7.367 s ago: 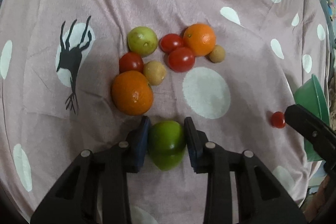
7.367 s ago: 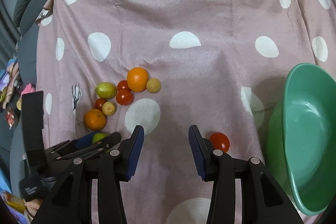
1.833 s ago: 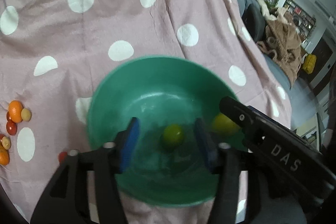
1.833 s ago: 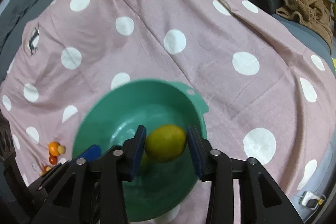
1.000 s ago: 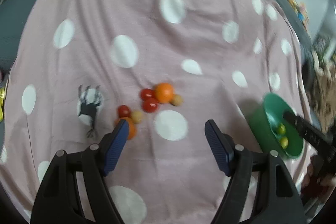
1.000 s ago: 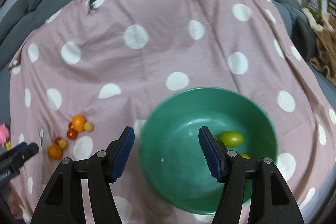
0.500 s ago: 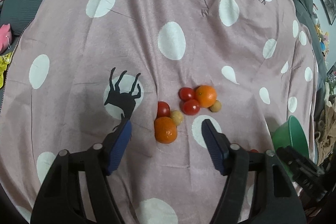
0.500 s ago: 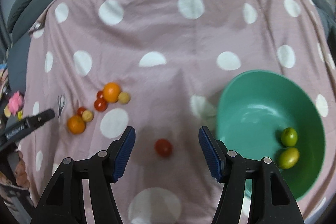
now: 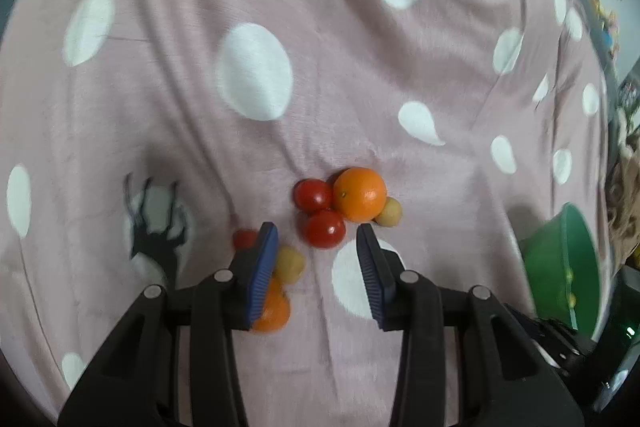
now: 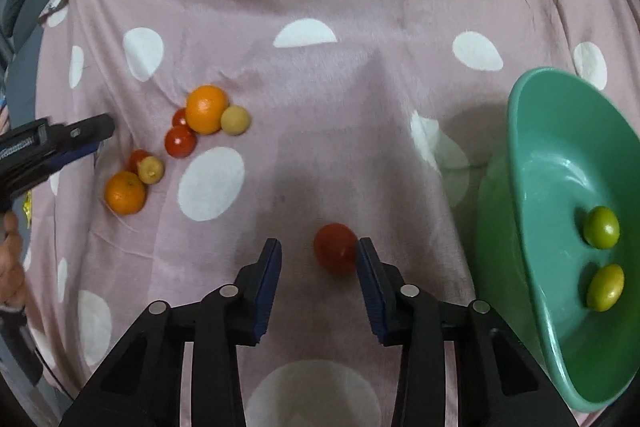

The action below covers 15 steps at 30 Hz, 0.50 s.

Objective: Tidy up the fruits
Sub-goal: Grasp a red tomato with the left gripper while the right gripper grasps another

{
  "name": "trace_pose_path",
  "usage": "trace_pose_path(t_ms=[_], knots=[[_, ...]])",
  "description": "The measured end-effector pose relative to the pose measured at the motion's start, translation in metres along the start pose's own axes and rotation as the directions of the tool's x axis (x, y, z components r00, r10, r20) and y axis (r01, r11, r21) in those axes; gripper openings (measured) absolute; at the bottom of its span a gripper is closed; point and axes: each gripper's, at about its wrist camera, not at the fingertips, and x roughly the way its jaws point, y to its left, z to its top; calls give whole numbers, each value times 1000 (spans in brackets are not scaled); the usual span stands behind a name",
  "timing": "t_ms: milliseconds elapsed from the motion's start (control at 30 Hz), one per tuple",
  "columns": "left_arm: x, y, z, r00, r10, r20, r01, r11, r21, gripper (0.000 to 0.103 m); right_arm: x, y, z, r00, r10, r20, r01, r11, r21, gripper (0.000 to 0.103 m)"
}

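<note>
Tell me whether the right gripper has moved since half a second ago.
Yes. The right gripper has closed in on the lone red tomato, which now sits between its open jaws, near the right one; the green plastic bowl lies rightward.

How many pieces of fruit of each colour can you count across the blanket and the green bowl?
Orange: 2
Red: 4
Yellow-tan: 2
Green, in the bowl: 2
Total: 10

Bare cloth [image 10: 304,115] btwn fruit cluster [image 10: 206,111] & bowl [image 10: 532,163]; lone tomato [image 10: 335,247] sits mid-gap, near bowl side.
</note>
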Motion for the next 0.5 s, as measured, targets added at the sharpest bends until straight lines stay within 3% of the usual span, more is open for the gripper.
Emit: trace_pose_path(t_ms=[100,233,367,433,500], knots=[[24,-5,5,999,-12,-47,13,1000,11,39,4,2,0,1000,-5,-8,5,1000,-10,39],[48,-7,5,994,-3,-105,5,1000,25,39,10,3,1,1000,-6,-27,5,1000,-22,29],[56,-6,3,993,20,-113,-18,1000,16,38,11,2,-1,999,3,-32,-4,1000,-20,27],[59,-3,2,994,16,-111,-16,1000,0,31,12,2,-1,999,17,-35,-17,1000,-15,27],[64,-2,1,994,8,-112,-9,1000,-7,30,14,3,-2,999,32,-41,-33,999,-12,26]])
